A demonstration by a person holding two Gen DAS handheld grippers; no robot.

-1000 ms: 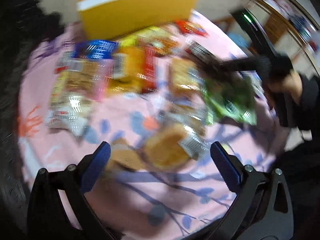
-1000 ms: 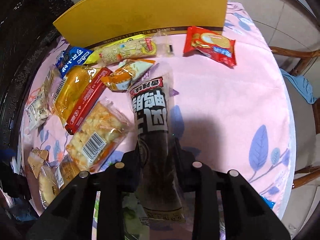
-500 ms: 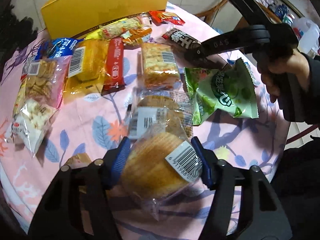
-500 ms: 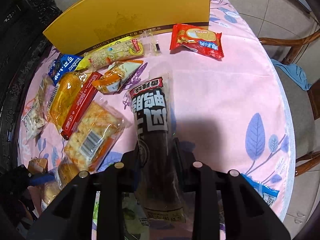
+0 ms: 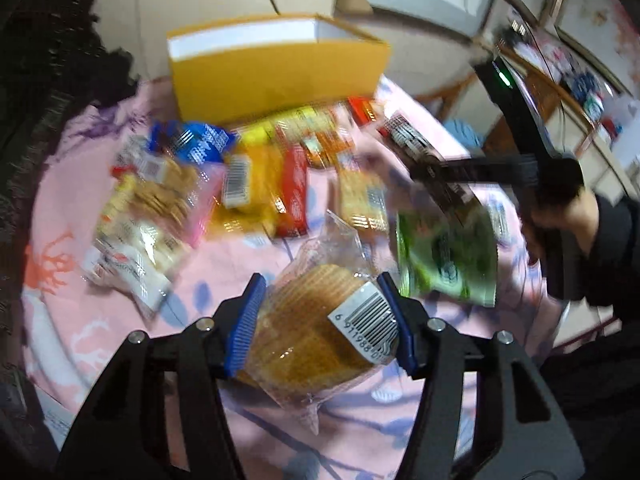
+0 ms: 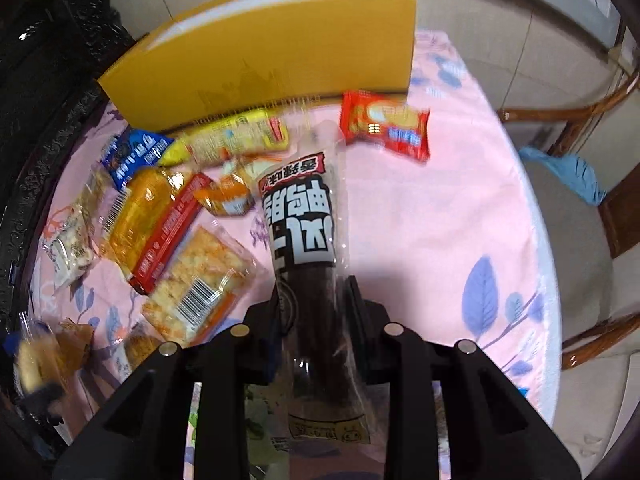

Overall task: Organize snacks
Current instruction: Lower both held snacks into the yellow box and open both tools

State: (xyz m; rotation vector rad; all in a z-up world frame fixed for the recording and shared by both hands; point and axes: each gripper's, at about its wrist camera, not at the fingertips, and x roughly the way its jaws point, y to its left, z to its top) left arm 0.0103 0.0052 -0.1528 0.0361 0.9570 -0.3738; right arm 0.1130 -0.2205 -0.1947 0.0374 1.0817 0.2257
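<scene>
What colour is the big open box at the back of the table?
Yellow outside, white inside box; the left wrist view shows it best.

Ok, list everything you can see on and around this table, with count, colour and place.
box: one, yellow, far edge of the table
tablecloth: one, pink with blue leaves, covering the table
red packet: one, red, alone near the box's right end
blue packet: one, blue, left, near the box
cracker packet: one, clear with orange, left of centre
green bag: one, green, under the right gripper
wooden chair: one, brown, right of the table
round cake packet: one, clear, golden cake, in the left gripper
dark stick packet: one, black and white, in the right gripper
left gripper: black, blue pads, closing on the cake
right gripper: black, shut on the stick
hand: one, dark sleeve, holding the right gripper
</scene>
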